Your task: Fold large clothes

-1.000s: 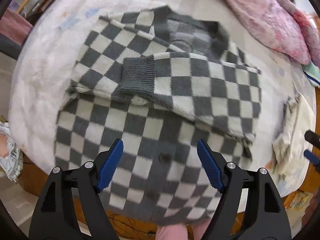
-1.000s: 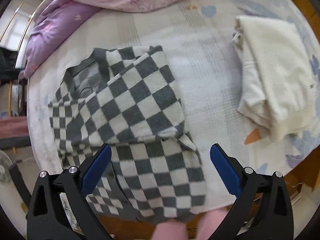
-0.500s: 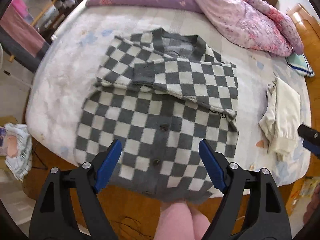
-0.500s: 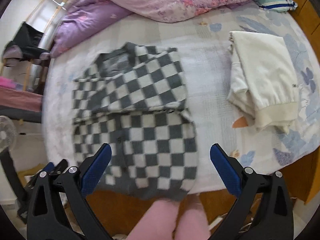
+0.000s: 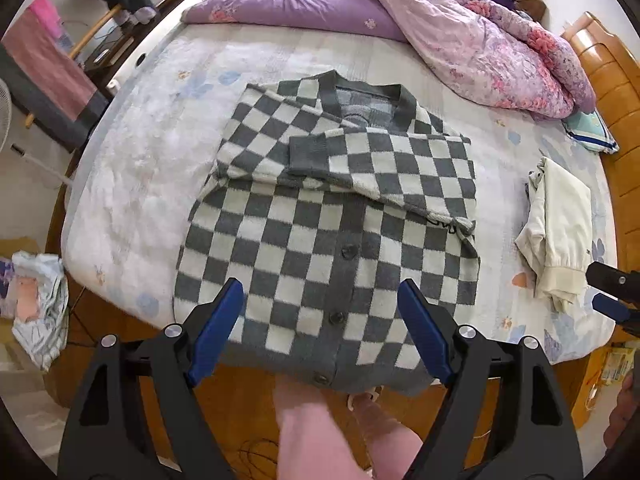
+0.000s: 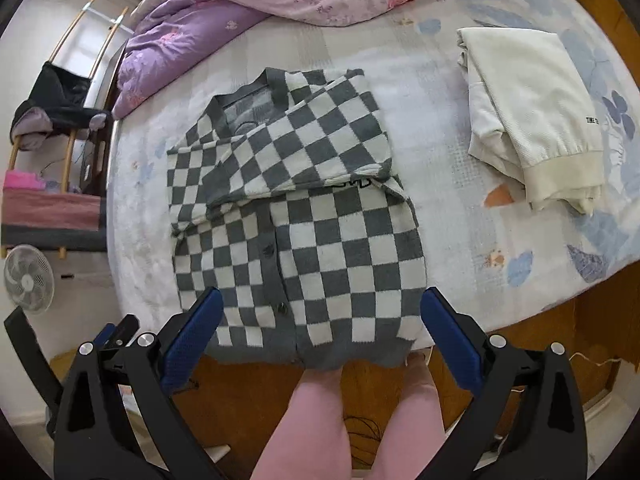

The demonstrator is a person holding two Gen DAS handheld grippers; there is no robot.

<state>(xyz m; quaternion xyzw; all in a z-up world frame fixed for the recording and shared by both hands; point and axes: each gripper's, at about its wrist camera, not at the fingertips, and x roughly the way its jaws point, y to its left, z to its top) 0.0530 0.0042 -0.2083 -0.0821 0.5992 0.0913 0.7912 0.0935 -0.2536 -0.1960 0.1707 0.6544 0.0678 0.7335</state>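
Your left gripper [image 5: 320, 328] and right gripper [image 6: 320, 332] hang over the checkered cardigan [image 5: 332, 220], jaws apart and empty. It lies on the bed [image 5: 132, 168], sleeves folded across, hem overhanging the edge; pinch one layer there and your fold skews.

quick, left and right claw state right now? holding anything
Left claw: open, holding nothing, above the checkered cardigan.
Right claw: open, holding nothing, above the same cardigan.

Purple quilt [image 5: 304, 4], striped pillow [image 5: 592, 132], standing fan [image 6: 28, 278] beside bed [image 5: 132, 168]
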